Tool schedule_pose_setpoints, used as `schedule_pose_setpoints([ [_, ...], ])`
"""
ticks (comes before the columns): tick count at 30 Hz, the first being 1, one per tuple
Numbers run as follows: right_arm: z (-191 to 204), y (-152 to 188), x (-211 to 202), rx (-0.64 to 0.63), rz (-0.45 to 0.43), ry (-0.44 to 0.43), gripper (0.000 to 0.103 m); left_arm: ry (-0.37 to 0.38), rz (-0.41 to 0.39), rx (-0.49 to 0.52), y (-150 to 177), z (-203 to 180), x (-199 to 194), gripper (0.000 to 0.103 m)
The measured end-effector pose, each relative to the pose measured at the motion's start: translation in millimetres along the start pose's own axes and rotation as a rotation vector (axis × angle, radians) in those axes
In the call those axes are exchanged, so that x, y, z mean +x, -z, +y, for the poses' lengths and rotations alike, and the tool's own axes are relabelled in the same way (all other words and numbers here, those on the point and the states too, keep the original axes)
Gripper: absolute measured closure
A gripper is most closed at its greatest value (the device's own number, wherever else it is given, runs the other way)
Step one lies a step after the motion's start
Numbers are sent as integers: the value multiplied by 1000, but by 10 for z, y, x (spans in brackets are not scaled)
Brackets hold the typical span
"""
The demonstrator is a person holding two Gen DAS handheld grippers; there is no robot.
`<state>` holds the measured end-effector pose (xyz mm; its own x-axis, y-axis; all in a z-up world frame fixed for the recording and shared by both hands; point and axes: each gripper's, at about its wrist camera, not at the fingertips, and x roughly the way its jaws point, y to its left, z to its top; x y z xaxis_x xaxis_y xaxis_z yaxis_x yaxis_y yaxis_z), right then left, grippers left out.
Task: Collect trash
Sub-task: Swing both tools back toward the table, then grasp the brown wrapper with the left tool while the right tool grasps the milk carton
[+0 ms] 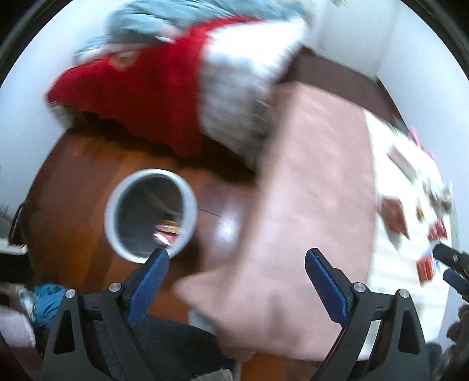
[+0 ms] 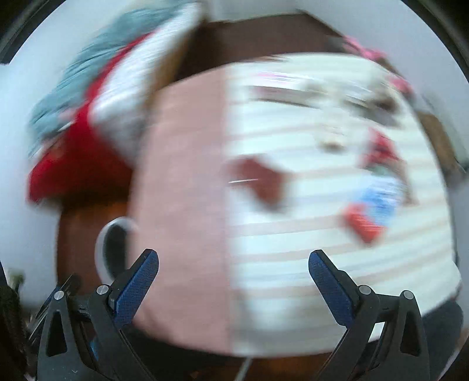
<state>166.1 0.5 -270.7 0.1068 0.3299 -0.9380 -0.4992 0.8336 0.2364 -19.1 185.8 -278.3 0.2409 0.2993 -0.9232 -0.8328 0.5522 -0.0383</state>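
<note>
A white-rimmed round bin (image 1: 151,215) stands on the brown wooden floor, with some red and yellow wrappers inside it. My left gripper (image 1: 236,265) is open and empty, just right of the bin and above a pink sheet (image 1: 316,181). My right gripper (image 2: 233,263) is open and empty over the bed. Scattered wrappers lie on the white striped blanket (image 2: 293,258): a dark red one (image 2: 261,181), a red one (image 2: 363,224) and a blue one (image 2: 381,196). The right gripper's tip also shows at the right edge of the left wrist view (image 1: 451,263). Both views are blurred.
A red and white pillow (image 1: 164,88) and a grey-blue cloth (image 1: 164,26) lie at the bed's head. A blue cloth (image 1: 48,299) lies on the floor at lower left. White walls surround the bed. The bin's rim also shows in the right wrist view (image 2: 101,243).
</note>
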Motion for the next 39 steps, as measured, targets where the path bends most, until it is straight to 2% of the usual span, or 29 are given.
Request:
schedule_pose_setpoints([
  [3, -697, -169, 159, 153, -16, 56, 0, 52, 49, 60, -47, -521, 183, 8],
  [8, -1261, -399, 600, 268, 25, 59, 1, 117, 120, 156, -125, -1330, 452, 8],
  [9, -1313, -434, 664, 270, 28, 53, 6, 138, 135, 159, -157, -1430, 503, 8],
  [11, -1365, -498, 744, 254, 27, 51, 14, 166, 151, 158, -189, -1600, 560, 8],
  [12, -1345, -522, 736, 221, 15, 56, 31, 182, 161, 153, -243, -1698, 617, 9],
  [13, -1320, -546, 758, 184, 12, 64, 40, 191, 167, 150, -272, -1749, 645, 9],
  [17, -1296, -571, 742, 59, 50, 121, 41, 242, 208, 135, -339, -1899, 784, 9],
  [19, -1326, -611, 737, 5, 65, 180, 41, 260, 218, 136, -394, -1976, 899, 10],
  [20, -1335, -610, 742, -7, 78, 195, 40, 258, 220, 146, -399, -2035, 930, 15],
  [21, -1378, -637, 760, -4, 92, 193, 39, 258, 220, 152, -382, -2088, 951, 29],
  [23, -1467, -652, 762, 4, 109, 170, 35, 230, 219, 175, -392, -2177, 1024, 43],
  [25, -1481, -697, 769, 8, 108, 167, 35, 229, 178, 193, -402, -2243, 987, 69],
  [31, -1438, -693, 785, 2, 72, 205, 36, 180, 107, 266, -329, -2293, 900, 74],
  [35, -1439, -545, 690, -9, 37, 241, 50, 132, 55, 313, -233, -2256, 818, 76],
  [39, -1456, -491, 639, -4, 30, 212, 51, 116, 26, 329, -161, -2139, 702, 75],
])
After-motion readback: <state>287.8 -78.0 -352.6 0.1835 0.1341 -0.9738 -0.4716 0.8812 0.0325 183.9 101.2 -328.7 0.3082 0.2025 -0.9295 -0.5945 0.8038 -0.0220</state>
